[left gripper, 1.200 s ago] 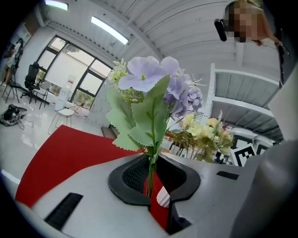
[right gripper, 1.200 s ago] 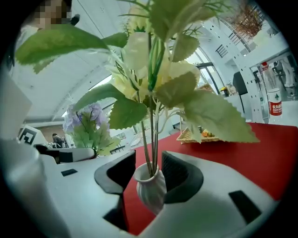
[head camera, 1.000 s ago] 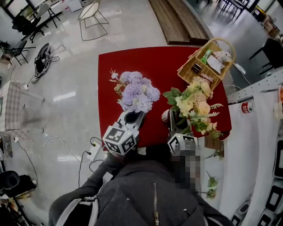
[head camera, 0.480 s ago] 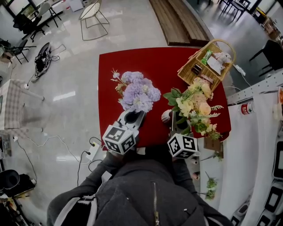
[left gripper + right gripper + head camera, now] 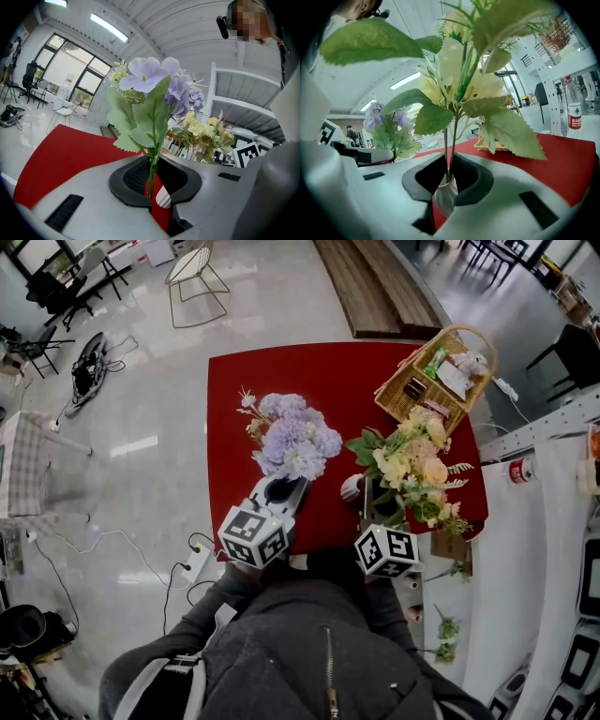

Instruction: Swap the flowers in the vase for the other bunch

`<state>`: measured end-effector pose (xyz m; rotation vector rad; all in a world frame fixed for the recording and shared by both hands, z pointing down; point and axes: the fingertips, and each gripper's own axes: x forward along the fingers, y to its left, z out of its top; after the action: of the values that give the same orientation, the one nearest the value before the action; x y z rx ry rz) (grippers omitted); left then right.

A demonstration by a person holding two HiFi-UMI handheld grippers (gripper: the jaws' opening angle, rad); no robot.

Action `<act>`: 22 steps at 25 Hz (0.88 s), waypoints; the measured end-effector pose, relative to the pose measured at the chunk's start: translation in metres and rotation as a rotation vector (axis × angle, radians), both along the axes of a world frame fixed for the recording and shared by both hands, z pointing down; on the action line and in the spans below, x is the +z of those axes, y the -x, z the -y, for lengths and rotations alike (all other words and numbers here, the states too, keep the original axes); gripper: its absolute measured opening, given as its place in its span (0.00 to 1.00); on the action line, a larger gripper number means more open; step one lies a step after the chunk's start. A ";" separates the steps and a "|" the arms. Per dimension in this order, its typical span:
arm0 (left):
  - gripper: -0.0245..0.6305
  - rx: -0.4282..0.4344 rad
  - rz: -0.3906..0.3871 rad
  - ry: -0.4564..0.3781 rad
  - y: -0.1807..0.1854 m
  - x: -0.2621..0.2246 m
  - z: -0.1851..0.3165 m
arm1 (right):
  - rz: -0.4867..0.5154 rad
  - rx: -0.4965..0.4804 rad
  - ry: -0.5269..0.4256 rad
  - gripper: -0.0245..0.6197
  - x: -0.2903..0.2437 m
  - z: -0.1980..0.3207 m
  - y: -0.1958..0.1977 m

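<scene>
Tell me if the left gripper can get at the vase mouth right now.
Probably not. The yellow bunch fills the vase, the right gripper has just been closing on its stems above the mouth, and the left gripper is shut on the purple bunch.

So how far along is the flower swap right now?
Done: the purple bunch is up, its stem clamped in the left gripper. In hand: the right gripper has just closed its jaws on the yellow bunch, at the stems just above the vase. Left: pull the yellow bunch out, then set the purple one in.
</scene>
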<state>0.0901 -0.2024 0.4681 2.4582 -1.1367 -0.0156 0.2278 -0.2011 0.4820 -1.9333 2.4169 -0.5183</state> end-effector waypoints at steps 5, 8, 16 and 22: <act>0.11 0.006 -0.002 -0.006 -0.002 -0.003 0.002 | -0.002 0.002 -0.002 0.10 -0.006 0.002 -0.001; 0.11 0.012 -0.006 -0.008 -0.002 -0.006 0.002 | -0.003 0.005 -0.010 0.10 -0.012 0.002 -0.001; 0.11 0.021 -0.033 -0.010 -0.003 -0.014 0.004 | -0.004 0.022 -0.031 0.10 -0.037 -0.001 -0.003; 0.11 0.034 -0.065 -0.012 -0.009 -0.022 0.007 | -0.034 0.033 -0.067 0.10 -0.062 -0.004 -0.009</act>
<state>0.0994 -0.2093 0.4457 2.4689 -1.0697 -0.0918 0.2370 -0.1968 0.4203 -1.9676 2.3849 -0.4007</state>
